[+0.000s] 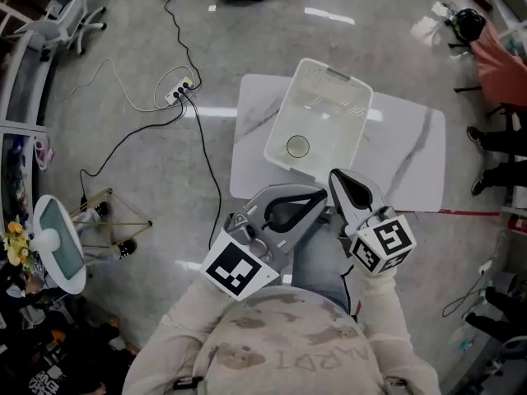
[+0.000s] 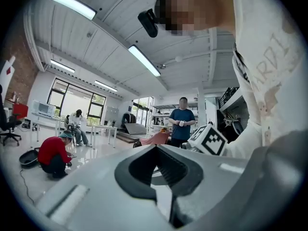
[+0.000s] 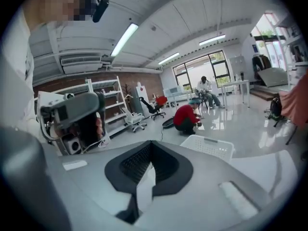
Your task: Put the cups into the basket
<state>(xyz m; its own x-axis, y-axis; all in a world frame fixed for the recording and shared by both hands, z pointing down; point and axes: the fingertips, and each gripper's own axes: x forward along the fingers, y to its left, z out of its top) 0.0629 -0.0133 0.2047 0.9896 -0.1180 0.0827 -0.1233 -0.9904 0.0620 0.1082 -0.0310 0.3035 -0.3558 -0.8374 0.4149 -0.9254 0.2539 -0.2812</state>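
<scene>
A white perforated basket (image 1: 350, 97) stands on the white marble table (image 1: 412, 155). Inside it, near its front end, is one clear cup (image 1: 297, 146); I see no other cup. My left gripper (image 1: 319, 197) and right gripper (image 1: 336, 176) are held close to my body at the table's near edge, tips close together just short of the basket. Both are shut with nothing between the jaws. The left gripper view looks out across the room past the shut left gripper (image 2: 156, 147). The right gripper view has the shut right gripper (image 3: 151, 142) with the basket (image 3: 207, 146) beyond it.
Black and white cables and a power strip (image 1: 179, 95) lie on the floor left of the table. A round white chair (image 1: 58, 245) stands far left. A person in a blue shirt (image 2: 183, 121) stands in the distance, and another in red (image 2: 53, 155) crouches.
</scene>
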